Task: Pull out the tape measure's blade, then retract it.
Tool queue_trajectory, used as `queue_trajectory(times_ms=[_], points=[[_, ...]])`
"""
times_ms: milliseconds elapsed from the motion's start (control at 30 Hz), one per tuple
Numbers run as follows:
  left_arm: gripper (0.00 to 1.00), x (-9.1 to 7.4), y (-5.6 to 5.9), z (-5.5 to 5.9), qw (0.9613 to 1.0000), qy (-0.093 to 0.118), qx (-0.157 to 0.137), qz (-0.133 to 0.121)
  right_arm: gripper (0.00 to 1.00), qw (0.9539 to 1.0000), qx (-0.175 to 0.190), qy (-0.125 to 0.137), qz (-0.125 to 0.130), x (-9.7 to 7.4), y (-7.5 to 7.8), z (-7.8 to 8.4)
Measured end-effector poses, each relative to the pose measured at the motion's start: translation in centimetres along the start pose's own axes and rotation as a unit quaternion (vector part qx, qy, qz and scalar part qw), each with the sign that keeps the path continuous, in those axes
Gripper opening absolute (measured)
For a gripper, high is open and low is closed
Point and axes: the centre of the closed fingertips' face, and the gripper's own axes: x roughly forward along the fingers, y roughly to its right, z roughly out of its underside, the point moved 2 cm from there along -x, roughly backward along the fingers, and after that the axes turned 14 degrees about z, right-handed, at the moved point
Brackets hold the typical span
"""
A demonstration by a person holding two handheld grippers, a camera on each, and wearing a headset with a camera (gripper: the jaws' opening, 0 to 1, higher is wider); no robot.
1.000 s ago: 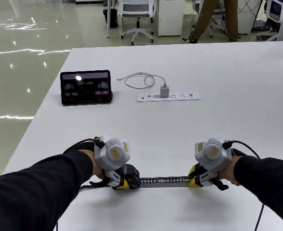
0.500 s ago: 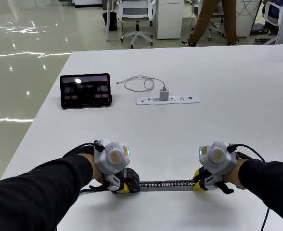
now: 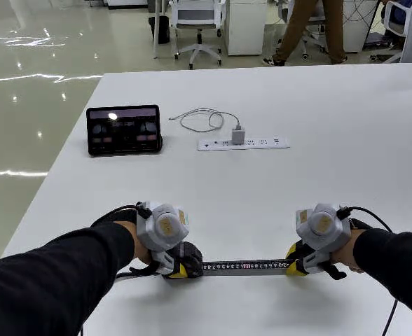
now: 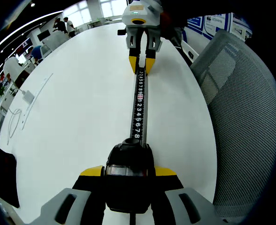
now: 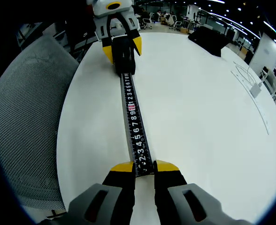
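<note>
Grips the black tape measure case [image 4: 128, 157] between the narrow-set jaws of the left gripper [image 3: 180, 267], at the near left of the white table [image 3: 276, 189]. Pinches the tip of the blade [image 5: 133, 112] in the right gripper [image 5: 140, 168] at the near right, jaws almost closed on it. Lies flat on the table between the two grippers, numbers up. Beyond, at the far left, a tablet [image 3: 124, 129] and a power strip [image 3: 251, 143].
</note>
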Motion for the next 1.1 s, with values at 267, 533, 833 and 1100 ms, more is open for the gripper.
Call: queue_trajectory(times_ms=[267, 533, 833, 1100], points=[[0.33, 0.0, 0.0, 0.0, 1.0000, -0.005, 0.000, 0.000, 0.10, 1.0000, -0.002, -0.001, 0.000, -0.1, 0.1, 0.3], [0.33, 0.0, 0.0, 0.0, 1.0000, -0.006, -0.001, -0.001, 0.10, 1.0000, -0.002, -0.006, 0.000, -0.3, 0.4, 0.9], [0.33, 0.0, 0.0, 0.0, 1.0000, -0.005, -0.001, -0.001, 0.10, 0.9999, -0.002, -0.013, 0.002, -0.5, 0.7, 1.5], [0.33, 0.0, 0.0, 0.0, 1.0000, -0.005, 0.001, 0.000, 0.10, 0.9999, 0.000, -0.016, 0.003, -0.7, 0.7, 1.8]])
